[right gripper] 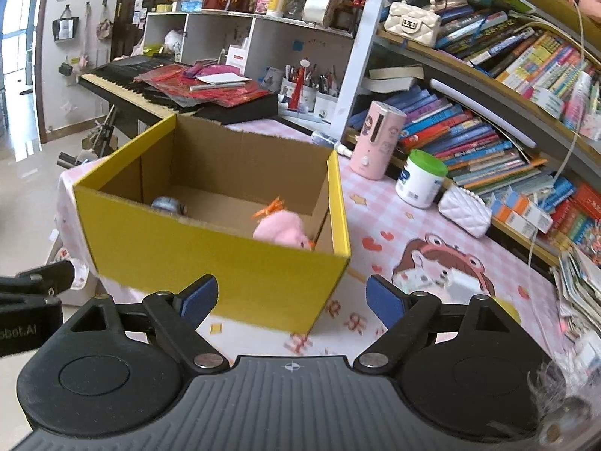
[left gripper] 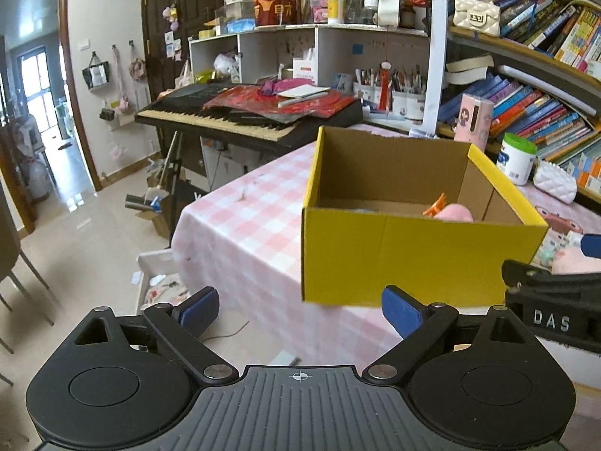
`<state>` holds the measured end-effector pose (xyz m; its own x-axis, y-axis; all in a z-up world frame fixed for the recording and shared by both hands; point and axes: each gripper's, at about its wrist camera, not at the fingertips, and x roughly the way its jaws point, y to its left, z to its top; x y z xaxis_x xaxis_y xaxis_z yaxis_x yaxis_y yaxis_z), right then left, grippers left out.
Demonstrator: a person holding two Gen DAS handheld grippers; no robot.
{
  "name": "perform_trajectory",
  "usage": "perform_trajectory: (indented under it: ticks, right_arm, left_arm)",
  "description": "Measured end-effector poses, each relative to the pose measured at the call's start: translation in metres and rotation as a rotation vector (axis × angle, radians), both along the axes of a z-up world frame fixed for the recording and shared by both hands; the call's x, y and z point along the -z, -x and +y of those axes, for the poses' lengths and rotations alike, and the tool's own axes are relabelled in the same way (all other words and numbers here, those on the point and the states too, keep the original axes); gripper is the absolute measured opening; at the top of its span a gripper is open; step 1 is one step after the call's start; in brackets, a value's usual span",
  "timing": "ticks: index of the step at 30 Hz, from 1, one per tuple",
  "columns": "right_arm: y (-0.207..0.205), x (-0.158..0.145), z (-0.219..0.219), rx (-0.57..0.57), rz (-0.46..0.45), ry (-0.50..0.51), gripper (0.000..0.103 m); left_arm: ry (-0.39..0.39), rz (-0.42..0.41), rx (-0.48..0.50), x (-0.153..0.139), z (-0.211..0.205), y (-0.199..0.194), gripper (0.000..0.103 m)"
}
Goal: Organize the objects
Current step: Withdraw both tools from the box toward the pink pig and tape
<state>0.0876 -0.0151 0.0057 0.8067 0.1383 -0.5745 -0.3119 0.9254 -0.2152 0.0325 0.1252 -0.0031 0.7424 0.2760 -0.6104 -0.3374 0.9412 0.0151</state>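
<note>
My left tongs (left gripper: 299, 312) and right tongs (right gripper: 292, 298) were both spread, and only the right view showed the grey object (right gripper: 169, 205) inside the yellow box (right gripper: 210, 263).

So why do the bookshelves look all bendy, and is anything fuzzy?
Left wrist view: the fisheye lens curves the bookshelf, and daylight glares on the floor. Right wrist view: the shelves bend too, the yellow box has a smeared near edge, and the bottom right corner is blurry.
</note>
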Motion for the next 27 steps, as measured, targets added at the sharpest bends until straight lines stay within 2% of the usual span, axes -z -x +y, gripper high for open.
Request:
perform_trajectory:
  ticks: [10, 27]
  right_arm:
    - [0.036, 0.026, -0.001, 0.076, 0.062, 0.032, 0.092]
    - [0.079, 0.042, -0.020, 0.203, 0.080, 0.057, 0.099]
  left_arm:
    - [-0.041, 0.038, 0.032, 0.007, -0.006, 0.029, 0.095]
    - [-0.117, 0.102, 0.080, 0.020, -0.040, 0.050, 0.096]
